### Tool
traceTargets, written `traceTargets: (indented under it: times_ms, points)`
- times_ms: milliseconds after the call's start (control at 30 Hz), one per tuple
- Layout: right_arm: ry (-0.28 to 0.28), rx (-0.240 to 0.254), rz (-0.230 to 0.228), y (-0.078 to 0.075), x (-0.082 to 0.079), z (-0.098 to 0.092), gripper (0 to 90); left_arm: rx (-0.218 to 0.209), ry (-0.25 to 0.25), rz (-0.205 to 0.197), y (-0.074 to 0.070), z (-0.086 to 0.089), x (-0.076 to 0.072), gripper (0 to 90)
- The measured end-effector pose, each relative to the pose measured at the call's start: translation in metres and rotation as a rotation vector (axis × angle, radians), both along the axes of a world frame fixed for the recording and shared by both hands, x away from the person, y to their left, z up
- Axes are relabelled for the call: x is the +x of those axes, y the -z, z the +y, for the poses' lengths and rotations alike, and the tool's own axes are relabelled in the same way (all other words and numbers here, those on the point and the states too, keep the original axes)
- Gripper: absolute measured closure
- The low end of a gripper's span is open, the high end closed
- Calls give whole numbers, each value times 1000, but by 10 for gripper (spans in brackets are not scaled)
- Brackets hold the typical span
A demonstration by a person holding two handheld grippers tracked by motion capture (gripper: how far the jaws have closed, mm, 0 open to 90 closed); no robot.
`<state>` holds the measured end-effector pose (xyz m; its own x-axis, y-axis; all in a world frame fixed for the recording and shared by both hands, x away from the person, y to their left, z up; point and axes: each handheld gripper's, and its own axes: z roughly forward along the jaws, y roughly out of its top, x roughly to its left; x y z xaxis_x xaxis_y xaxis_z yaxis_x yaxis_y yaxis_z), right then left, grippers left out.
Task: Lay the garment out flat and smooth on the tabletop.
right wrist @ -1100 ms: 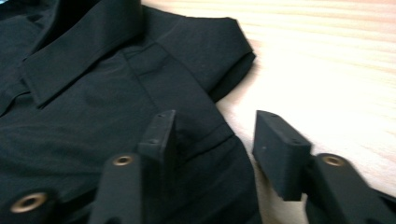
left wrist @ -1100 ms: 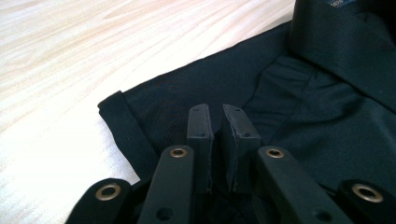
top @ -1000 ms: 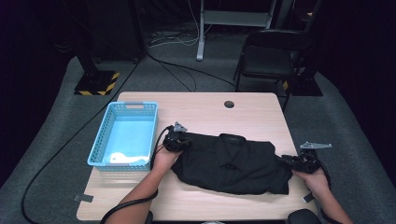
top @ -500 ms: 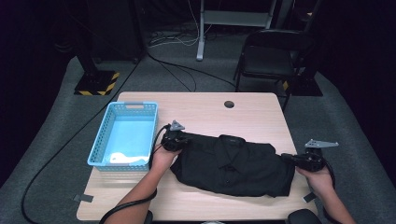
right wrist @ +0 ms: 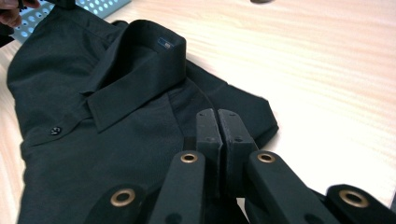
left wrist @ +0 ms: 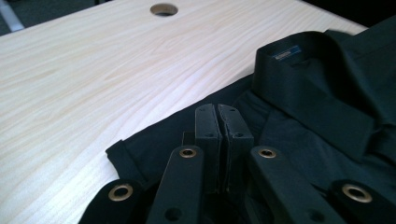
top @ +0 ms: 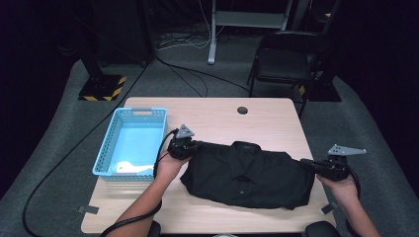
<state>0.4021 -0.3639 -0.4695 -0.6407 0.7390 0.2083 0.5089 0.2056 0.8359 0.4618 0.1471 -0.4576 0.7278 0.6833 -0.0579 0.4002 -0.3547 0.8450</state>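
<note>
We judge the shirt (top: 249, 173), lying right of the basket (top: 129, 145), soft, light and floppy, best taken at both shoulders. Our left gripper (top: 184, 146) is pinched on its left shoulder fabric, our right gripper (top: 306, 163) on its right.

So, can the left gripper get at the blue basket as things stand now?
Probably yes, but not freely: the blue basket stands right beside the left gripper with bare table between, yet its jaws are shut on the black shirt.

Collar label (left wrist: 285, 52) lettering too blurred
</note>
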Motion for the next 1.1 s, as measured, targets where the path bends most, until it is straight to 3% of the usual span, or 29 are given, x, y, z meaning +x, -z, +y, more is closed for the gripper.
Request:
traceTargets:
  times_ms: [300, 567, 900, 1100]
  points:
    - [-21, -33, -61, -26, -13, 7, 877, 24, 41, -42, -14, 13, -17, 871]
    - [-26, -62, -93, -45, -8, 14, 877, 27, 39, -68, -30, 16, -12, 875]
    - [-16, -75, -130, -75, 2, 20, 877, 14, 35, -104, -67, 14, -2, 877]
    - [7, -95, -171, -108, 3, 19, 877, -6, 14, -126, -98, 19, 6, 879]
